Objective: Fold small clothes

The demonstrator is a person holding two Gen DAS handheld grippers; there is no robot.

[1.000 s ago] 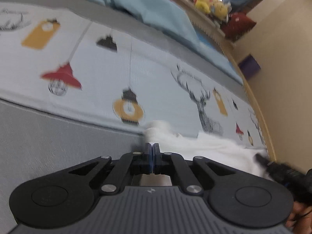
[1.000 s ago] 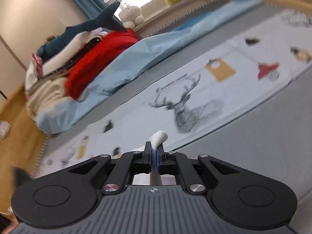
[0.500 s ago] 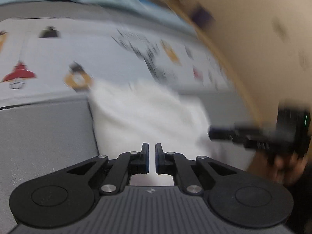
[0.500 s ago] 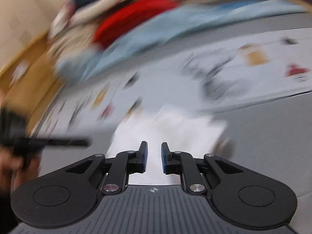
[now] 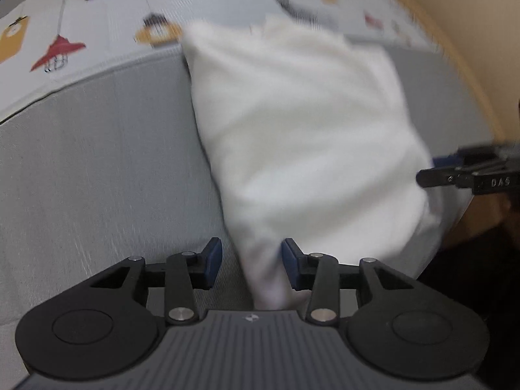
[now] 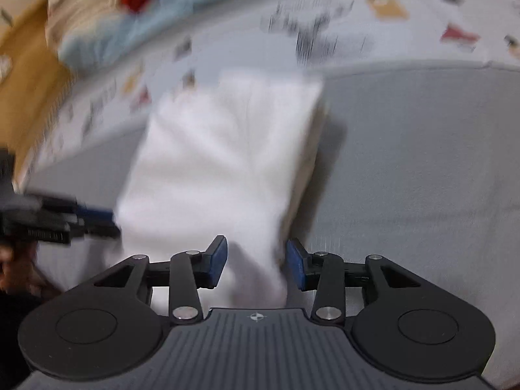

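Observation:
A white garment (image 5: 305, 136) lies folded into a rough rectangle on the grey bed cover (image 5: 97, 169). It also shows in the right wrist view (image 6: 224, 162). My left gripper (image 5: 252, 261) is open, its jaws astride the garment's near left corner. My right gripper (image 6: 256, 265) is open, its jaws astride the near right corner. Neither holds the cloth. The right gripper's fingers (image 5: 455, 175) show at the right edge of the left wrist view. The left gripper's fingers (image 6: 65, 224) show at the left edge of the right wrist view.
A printed sheet (image 5: 97, 22) with lamps and deer runs across the bed beyond the garment. A pile of red and pale blue bedding (image 6: 146, 6) lies further back. A tan wall (image 5: 471, 16) stands to the right of the bed.
Both grippers were shut on the white cloth a second ago. They let go, opened wide and tilted down. The garment now lies flat on the grey cover.

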